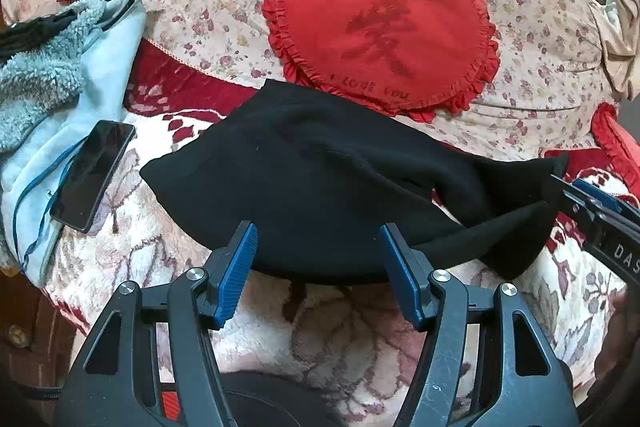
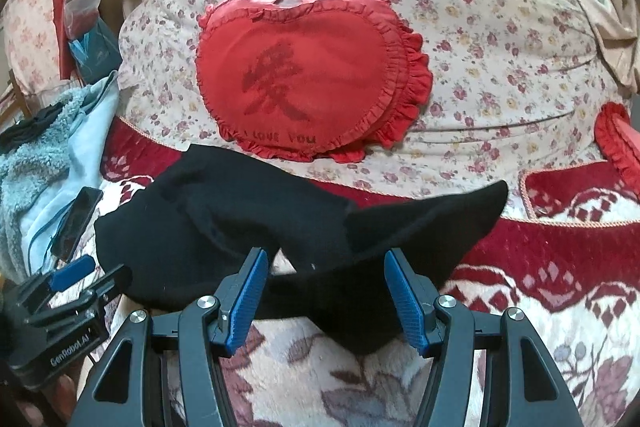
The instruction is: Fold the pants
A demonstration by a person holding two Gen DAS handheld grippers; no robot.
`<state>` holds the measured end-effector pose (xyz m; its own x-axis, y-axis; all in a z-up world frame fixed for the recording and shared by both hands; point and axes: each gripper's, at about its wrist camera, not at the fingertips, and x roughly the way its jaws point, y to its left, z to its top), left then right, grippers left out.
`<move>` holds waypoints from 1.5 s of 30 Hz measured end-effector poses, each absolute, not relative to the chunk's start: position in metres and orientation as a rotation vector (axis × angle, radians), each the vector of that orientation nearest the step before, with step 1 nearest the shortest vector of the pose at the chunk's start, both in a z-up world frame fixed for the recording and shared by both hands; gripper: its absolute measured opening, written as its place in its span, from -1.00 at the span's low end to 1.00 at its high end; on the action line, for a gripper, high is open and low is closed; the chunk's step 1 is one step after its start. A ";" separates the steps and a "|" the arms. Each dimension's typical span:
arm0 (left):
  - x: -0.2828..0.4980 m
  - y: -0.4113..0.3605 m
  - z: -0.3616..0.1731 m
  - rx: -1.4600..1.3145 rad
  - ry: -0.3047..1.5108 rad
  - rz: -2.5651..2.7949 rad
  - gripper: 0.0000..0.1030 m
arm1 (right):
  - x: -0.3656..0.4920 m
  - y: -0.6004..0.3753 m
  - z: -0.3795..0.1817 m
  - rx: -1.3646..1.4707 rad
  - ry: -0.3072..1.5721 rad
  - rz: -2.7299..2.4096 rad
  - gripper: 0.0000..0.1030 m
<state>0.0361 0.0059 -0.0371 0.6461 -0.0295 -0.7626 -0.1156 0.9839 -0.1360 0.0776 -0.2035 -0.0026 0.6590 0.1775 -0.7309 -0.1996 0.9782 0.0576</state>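
Note:
The black pants (image 1: 320,171) lie bunched and partly folded on a red and white floral blanket (image 1: 328,339). They also show in the right wrist view (image 2: 224,227). My left gripper (image 1: 318,267) is open, its blue pads just at the pants' near edge, nothing between them. My right gripper (image 2: 326,287) is open over the near edge of the pants, where two black flaps overlap. The right gripper shows at the right edge of the left wrist view (image 1: 592,203), the left gripper at the lower left of the right wrist view (image 2: 76,287).
A red heart-shaped pillow (image 1: 380,27) leans on a floral quilt (image 1: 540,39) behind the pants. A black phone (image 1: 94,173) lies on a light blue fleece garment (image 1: 48,99) at the left. A second red pillow (image 2: 618,143) sits at the right.

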 end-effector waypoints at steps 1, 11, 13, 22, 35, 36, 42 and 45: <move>0.037 0.007 -0.038 -0.181 0.870 0.050 0.23 | 0.080 -0.202 -0.003 -0.028 0.827 0.217 0.14; 0.049 0.010 -0.050 -0.180 0.898 0.054 0.23 | 0.119 -0.190 -0.032 -0.031 0.924 0.233 0.14; 0.050 0.010 -0.051 -0.182 0.902 0.054 0.23 | 0.121 -0.193 -0.036 -0.021 0.936 0.230 0.14; 0.052 0.014 -0.052 -0.207 0.903 0.056 0.23 | 0.116 -0.193 -0.035 -0.021 0.926 0.235 0.14; 0.041 0.074 -0.058 -0.303 0.922 0.146 0.23 | 0.083 -0.207 -0.071 -0.041 1.055 0.254 0.14; 0.041 0.079 -0.061 -0.316 0.931 0.154 0.23 | 0.078 -0.210 -0.077 -0.038 1.069 0.258 0.14; 0.041 0.107 -0.078 -0.469 0.985 0.169 0.23 | 0.060 -0.229 -0.075 0.017 1.062 0.276 0.14; 0.044 0.110 -0.085 -0.500 1.005 0.172 0.23 | 0.060 -0.242 -0.068 0.037 1.050 0.245 0.14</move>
